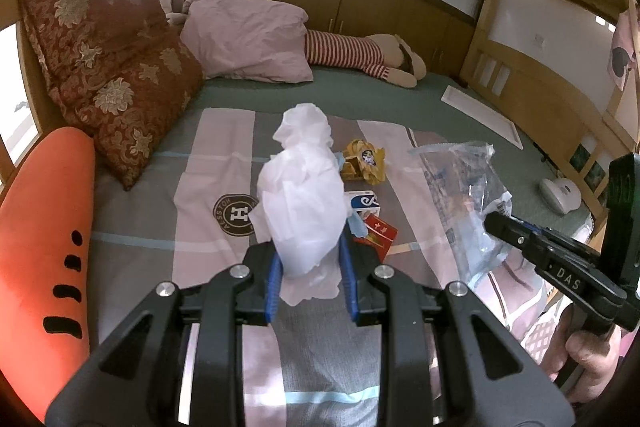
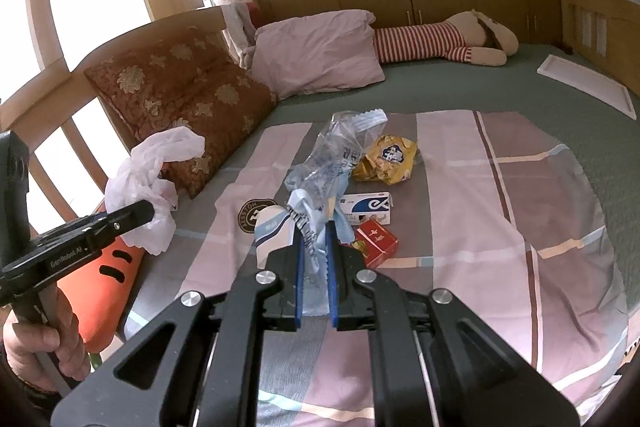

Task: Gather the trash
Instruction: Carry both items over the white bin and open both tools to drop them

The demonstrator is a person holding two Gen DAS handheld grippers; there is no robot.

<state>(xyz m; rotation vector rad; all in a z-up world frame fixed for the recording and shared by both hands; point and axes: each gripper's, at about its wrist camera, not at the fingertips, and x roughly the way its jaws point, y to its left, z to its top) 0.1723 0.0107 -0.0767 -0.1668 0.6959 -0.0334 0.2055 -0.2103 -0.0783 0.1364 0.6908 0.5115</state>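
My left gripper is shut on a crumpled white plastic bag and holds it above the bed; the bag also shows in the right wrist view. My right gripper is shut on a clear printed plastic wrapper, which also shows in the left wrist view. On the striped quilt lie a yellow snack packet, a white and blue box and a red box.
A brown patterned cushion, a pink pillow and a striped plush doll lie at the bed's head. An orange carrot pillow lies at the left. A white board and a white object lie at the right.
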